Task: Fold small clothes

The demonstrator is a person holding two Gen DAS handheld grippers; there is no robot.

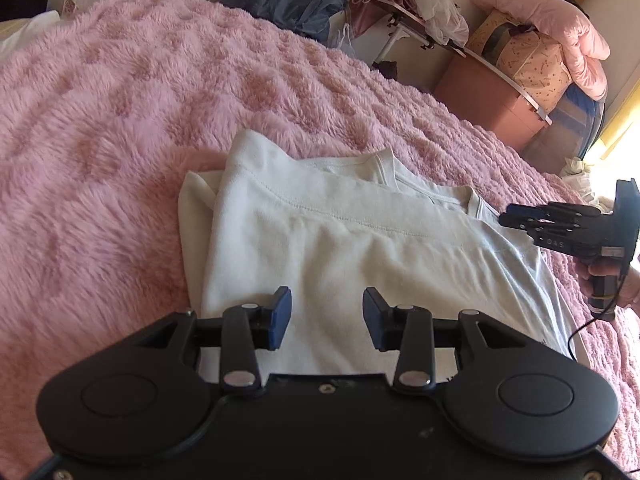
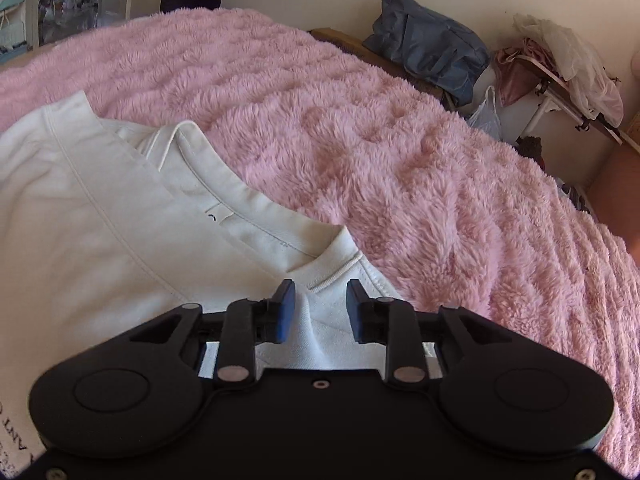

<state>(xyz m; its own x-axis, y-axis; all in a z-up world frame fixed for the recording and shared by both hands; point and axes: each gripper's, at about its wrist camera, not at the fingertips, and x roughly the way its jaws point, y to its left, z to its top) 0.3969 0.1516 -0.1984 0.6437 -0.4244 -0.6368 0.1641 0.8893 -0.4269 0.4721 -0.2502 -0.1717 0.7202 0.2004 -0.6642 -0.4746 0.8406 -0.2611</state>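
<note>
White T-shirt (image 1: 360,240) is lying partly folded on the pink fluffy blanket (image 1: 120,100) covering the bed, one side already turned in over the body, neckline (image 2: 256,216) pointing toward the far side of the bed. Printed lettering is showing at the lower left edge of the right wrist view, too cropped to read. Right claw (image 2: 321,308) is hovering over the shoulder seam just beside the collar, jaws standing a little apart, nothing clamped between them; cloth is visible below the gap, and contact with it cannot be told. Left claw (image 1: 327,320) is hanging over the lower body of the shirt, jaws apart and empty. In the left wrist view the right claw (image 1: 510,216) is appearing edge-on at the collar, a person's hand (image 1: 612,284) gripping its handle. Beyond the bed: a blue bag (image 2: 432,48) against the wall and a cluttered folding table (image 1: 460,48). Judged risks: the right claw's narrow opening is likely pinching only the top layer, so the fold underneath could slip open on lifting; deep pile could be snagging in the pads if the claw is going too low; uneven lifting by the two claws would be skewing the fold line.
</note>
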